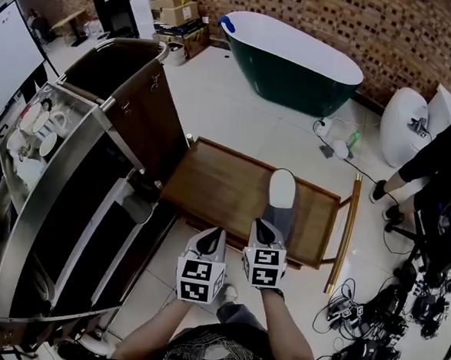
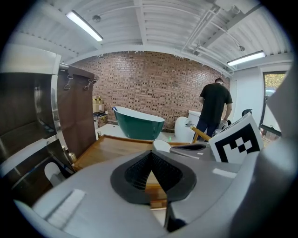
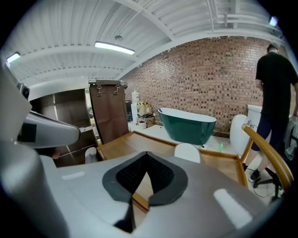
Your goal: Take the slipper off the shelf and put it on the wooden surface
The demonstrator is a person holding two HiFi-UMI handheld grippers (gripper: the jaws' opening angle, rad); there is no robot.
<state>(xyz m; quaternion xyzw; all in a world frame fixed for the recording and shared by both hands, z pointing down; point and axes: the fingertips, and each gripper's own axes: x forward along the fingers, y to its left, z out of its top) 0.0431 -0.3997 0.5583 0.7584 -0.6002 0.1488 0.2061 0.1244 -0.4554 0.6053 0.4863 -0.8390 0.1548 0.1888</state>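
Observation:
A white and grey slipper (image 1: 281, 193) lies on the wooden surface (image 1: 217, 186), toe pointing away from me; its white toe also shows in the left gripper view (image 2: 161, 145) and in the right gripper view (image 3: 187, 152). My right gripper (image 1: 266, 232) hovers just behind the slipper's heel, its jaws shut (image 3: 147, 154) with nothing between them. My left gripper (image 1: 210, 240) hangs beside it over the surface's near edge, jaws also shut (image 2: 151, 153) and empty. The metal shelf (image 1: 70, 203) stands at the left.
A pale slipper-like thing (image 1: 142, 200) rests at the shelf's edge next to the wooden surface. A brass rail (image 1: 343, 237) runs along the surface's right side. Behind are a green bathtub (image 1: 295, 61) and a white toilet (image 1: 406, 126). A person (image 1: 434, 167) and floor cables (image 1: 378, 317) are at the right.

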